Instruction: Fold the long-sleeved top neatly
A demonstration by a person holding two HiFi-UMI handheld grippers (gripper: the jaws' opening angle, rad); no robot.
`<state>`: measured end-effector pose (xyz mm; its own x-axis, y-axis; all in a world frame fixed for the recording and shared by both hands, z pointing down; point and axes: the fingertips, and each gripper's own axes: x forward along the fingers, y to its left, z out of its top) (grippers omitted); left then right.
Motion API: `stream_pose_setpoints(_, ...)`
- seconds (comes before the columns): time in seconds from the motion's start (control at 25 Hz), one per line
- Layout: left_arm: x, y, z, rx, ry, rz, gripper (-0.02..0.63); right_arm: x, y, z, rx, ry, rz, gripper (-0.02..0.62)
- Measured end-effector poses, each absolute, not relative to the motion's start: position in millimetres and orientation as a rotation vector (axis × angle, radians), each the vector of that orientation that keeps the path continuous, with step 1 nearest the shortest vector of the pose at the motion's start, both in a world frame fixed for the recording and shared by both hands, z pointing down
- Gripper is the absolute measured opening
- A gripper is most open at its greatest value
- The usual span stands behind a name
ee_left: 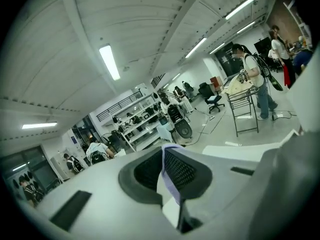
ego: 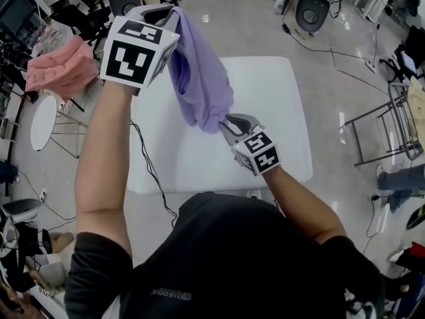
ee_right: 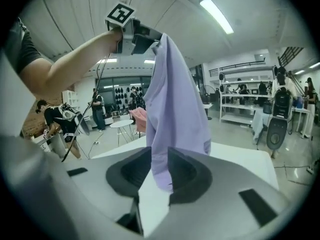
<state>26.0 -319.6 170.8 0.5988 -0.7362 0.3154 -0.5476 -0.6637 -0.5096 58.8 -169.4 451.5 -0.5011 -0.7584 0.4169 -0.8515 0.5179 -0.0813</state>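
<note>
**Head view:** The person's left arm is raised high, and the left claw (ego: 169, 15) holds the purple long-sleeved top (ego: 199, 78) by its upper edge. The top hangs down in a bunched drape above the white tabletop (ego: 279, 92). Its lower end reaches the right claw (ego: 226, 123), which is held lower, over the middle of the tabletop. Off to the left, well away from the tabletop, a pink cloth (ego: 60, 68) lies beside a small round white table (ego: 43, 121).

**Left gripper view:** The left claw (ee_left: 163, 149) is closed. A thin fold of the lavender fabric (ee_left: 168, 186) is pinched between its two dark pads. Beyond it are the ceiling lights and shelving at the back of the room.

**Right gripper view:** The right claw (ee_right: 159, 149) has its jaws apart. The bottom of the top (ee_right: 175, 109) hangs loosely in the gap between them and is not pinched. The fabric rises from there to the left claw (ee_right: 150, 43), which clamps it at the top of the frame. The tabletop (ee_right: 240, 156) lies just behind the hanging cloth. The pink cloth (ee_right: 137, 119) shows further back, by the round table (ee_right: 121, 125).
</note>
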Motion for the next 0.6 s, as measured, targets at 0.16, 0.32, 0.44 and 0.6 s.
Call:
stream_pose_setpoints(0.16,24.6,-314.8,162.1,-2.465,1.045,-0.717,0.02,31.4,-179.2,470.4,1.277,-2.418,0.427,0.145)
stream_pose_setpoints(0.32,17.2,-313.2,154.0,-2.465,1.077,-0.708,0.02,17.9,-191.1,494.7,1.281,-2.37,0.501,0.187)
stream_pose_setpoints(0.44,13.9,-313.1,148.0,-2.465,1.095,-0.699,0.02,12.5,-197.1,504.8,1.29,-2.35,0.539,0.192)
stream_pose_setpoints(0.6,11.6,-311.5,145.5,-2.462,1.102,-0.705,0.02,4.0,-203.5,502.9,1.307,-2.348,0.516,0.19)
